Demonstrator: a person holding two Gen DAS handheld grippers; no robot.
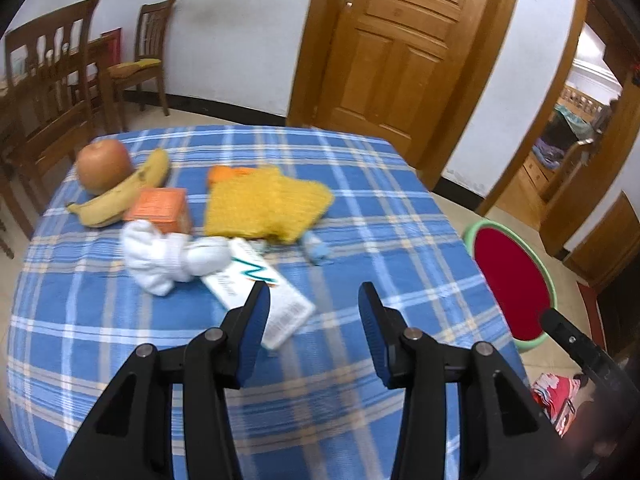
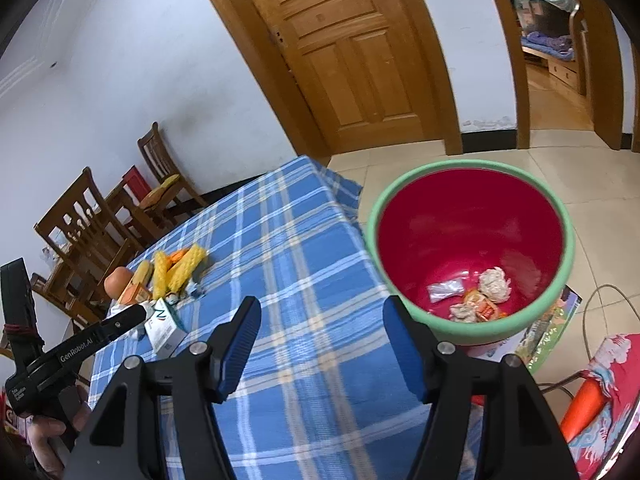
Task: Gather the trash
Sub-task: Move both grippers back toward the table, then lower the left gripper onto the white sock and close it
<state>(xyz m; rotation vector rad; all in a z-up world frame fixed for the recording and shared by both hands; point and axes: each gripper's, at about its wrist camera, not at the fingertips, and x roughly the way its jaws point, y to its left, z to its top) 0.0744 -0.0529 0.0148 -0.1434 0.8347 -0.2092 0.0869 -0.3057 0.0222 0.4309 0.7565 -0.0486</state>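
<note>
Just red bin [image 2: 472, 216] w/ crumpled wrappers [image 2: 478, 308], paper wads inside.

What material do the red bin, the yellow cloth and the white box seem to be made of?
Red bin: likely plastic, smooth with a faint sheen and a molded green rim. Yellow cloth: knitted or woven fabric, nubby and matte. White box: probably thin printed cardboard, with flat faces and sharp edges.

the right gripper [image 2: 320, 332] hangs with jaws apart, nothing between them, over the blue plaid tablecloth [image 2: 296, 248]. ahead to its right sits a red bin with a green rim [image 2: 472, 248], crumpled wrappers [image 2: 476, 300] at the bottom. far left, the left gripper [image 2: 120, 322] reaches a white carton [image 2: 164, 328].
</note>
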